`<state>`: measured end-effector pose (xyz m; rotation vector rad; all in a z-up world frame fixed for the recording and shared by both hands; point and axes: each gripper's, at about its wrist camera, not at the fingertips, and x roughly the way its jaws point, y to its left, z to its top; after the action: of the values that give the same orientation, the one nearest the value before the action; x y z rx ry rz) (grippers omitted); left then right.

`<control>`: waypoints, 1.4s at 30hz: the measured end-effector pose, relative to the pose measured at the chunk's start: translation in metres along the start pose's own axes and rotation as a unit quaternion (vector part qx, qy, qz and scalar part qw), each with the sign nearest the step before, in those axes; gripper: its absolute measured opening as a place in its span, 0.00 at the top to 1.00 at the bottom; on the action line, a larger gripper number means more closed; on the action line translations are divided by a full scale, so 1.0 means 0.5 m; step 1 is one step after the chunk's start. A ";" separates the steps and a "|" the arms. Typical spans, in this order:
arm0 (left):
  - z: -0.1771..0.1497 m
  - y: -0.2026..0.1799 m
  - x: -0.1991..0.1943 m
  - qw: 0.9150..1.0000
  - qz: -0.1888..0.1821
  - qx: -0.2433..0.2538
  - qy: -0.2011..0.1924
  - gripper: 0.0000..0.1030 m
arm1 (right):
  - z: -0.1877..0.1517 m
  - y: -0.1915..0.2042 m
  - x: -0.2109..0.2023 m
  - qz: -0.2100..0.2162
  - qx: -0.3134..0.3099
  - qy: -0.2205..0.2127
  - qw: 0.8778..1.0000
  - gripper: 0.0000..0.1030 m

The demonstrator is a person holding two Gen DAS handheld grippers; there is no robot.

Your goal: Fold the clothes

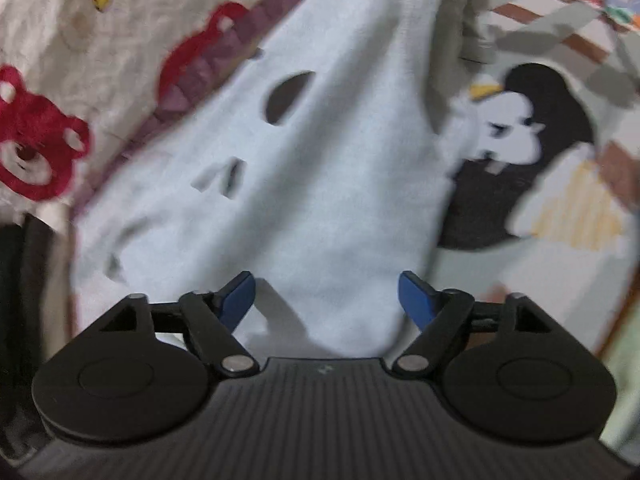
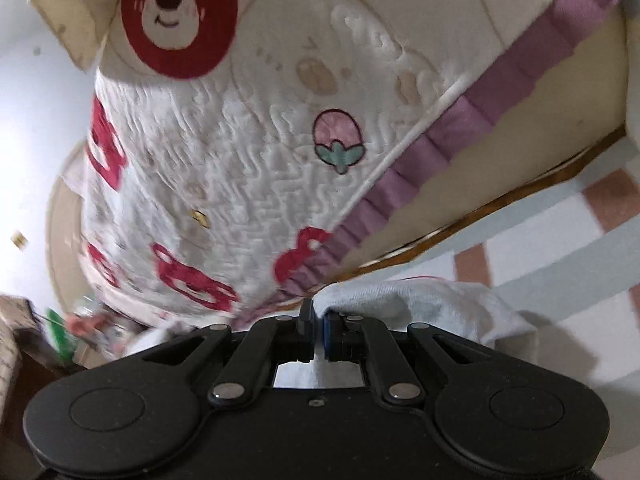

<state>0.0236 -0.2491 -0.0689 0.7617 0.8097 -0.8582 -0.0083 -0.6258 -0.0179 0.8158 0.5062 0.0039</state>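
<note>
Cloth dead ahead: the pale grey-white soft garment (image 1: 280, 184) runs lengthwise away from the left gripper (image 1: 327, 300), whose jaws stand apart around its near end. The right gripper (image 2: 316, 322) is clamped on an edge (image 2: 400, 300).

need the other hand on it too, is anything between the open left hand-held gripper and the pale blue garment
Nothing visible stands in the way. The left hand-held gripper is open right over the pale blue garment, the cloth lying bare between its fingers. The right hand-held gripper is already shut on an edge of the garment.
</note>
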 end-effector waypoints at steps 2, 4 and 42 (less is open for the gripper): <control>-0.008 -0.033 0.000 0.999 0.002 0.034 0.006 0.18 | -0.001 -0.001 0.006 -0.019 -0.006 0.004 1.000 0.93; -0.013 -0.066 0.020 0.996 0.045 0.072 0.022 0.18 | 0.000 -0.006 0.010 -0.024 -0.005 0.007 1.000 0.93; 0.000 0.114 0.037 0.954 0.279 -0.062 -0.086 0.88 | 0.002 -0.131 0.065 -0.088 0.060 0.040 0.994 0.95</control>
<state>0.0805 -0.2301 -0.0709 0.7400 0.4488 -0.3543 0.0085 -0.6657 -0.0771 0.8876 0.6572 -0.1593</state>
